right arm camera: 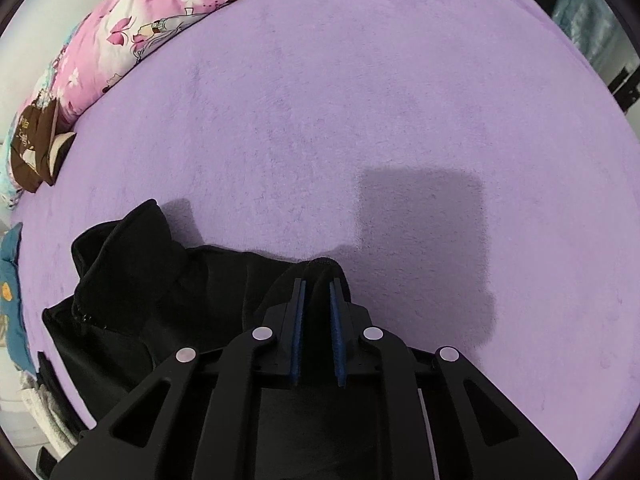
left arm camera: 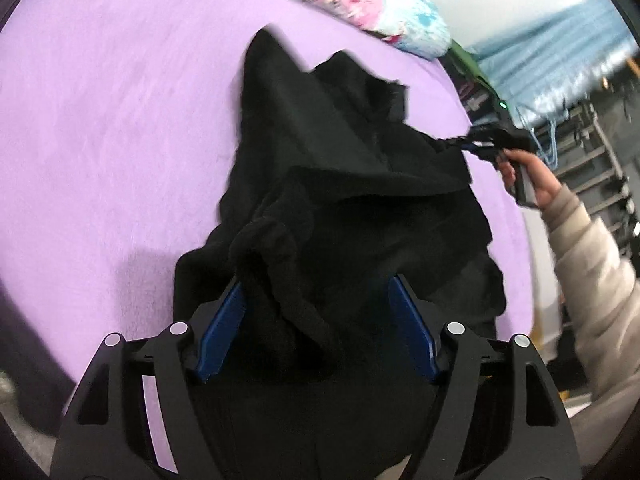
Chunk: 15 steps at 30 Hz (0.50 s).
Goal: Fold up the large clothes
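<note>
A large black garment (left arm camera: 344,168) lies crumpled on the purple bed cover (left arm camera: 100,120). My left gripper (left arm camera: 316,288) has its blue-padded jaws wide apart, with a bunched fold of the garment lying between them, not pinched. My right gripper (right arm camera: 318,284) is shut on an edge of the black garment (right arm camera: 160,300). In the left wrist view the right gripper (left arm camera: 476,144) pulls a corner of the cloth taut toward the right side of the bed.
A pink floral quilt (right arm camera: 132,32) and a brown item (right arm camera: 36,152) lie along the bed's far edge. Blue and white fabric (right arm camera: 12,312) sits off the bed's left edge. Shelving (left arm camera: 592,152) stands beyond the bed. Bare purple cover (right arm camera: 400,100) stretches ahead of the right gripper.
</note>
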Available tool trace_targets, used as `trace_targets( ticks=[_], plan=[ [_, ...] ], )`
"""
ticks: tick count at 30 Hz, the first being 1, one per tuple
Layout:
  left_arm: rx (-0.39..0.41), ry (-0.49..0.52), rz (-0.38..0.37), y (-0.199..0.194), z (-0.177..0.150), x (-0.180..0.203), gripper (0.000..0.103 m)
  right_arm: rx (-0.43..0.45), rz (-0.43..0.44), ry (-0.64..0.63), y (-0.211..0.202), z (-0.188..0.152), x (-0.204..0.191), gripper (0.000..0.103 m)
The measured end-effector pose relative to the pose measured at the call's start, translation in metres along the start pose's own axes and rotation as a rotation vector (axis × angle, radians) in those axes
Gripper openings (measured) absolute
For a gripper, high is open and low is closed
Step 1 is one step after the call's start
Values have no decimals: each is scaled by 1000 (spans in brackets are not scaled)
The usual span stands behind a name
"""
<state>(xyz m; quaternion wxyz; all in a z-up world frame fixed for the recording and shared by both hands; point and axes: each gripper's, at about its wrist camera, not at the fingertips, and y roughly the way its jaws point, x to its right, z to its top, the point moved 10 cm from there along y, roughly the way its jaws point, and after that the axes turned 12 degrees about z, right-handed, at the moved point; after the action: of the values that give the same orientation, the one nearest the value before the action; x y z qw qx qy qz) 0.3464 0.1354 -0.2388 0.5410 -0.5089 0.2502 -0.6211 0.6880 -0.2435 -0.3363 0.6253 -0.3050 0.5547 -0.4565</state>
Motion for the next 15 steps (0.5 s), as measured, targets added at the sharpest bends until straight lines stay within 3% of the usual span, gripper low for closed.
trace_targets(
  ticks=[4, 8, 9, 11, 13, 15],
  plan=[
    [103, 241, 41, -28, 10, 87, 84, -8, -7, -36, 0, -2, -2, 12],
    [171, 403, 111, -29, 11, 155, 85, -16, 5, -51, 4, 0, -3, 12],
    [190, 452, 148, -27, 9, 166, 85, -17, 4, -55, 4, 0, -3, 12],
    [215, 558, 312, -19, 6, 177, 87, -19, 2, -68, 6, 0, -3, 12],
    [243, 590, 452, -17, 9, 174, 88, -19, 5, -78, 7, 0, -4, 12],
    [276, 639, 445, -13, 8, 188, 89, -20, 2, -93, 8, 0, -5, 12]
  ],
)
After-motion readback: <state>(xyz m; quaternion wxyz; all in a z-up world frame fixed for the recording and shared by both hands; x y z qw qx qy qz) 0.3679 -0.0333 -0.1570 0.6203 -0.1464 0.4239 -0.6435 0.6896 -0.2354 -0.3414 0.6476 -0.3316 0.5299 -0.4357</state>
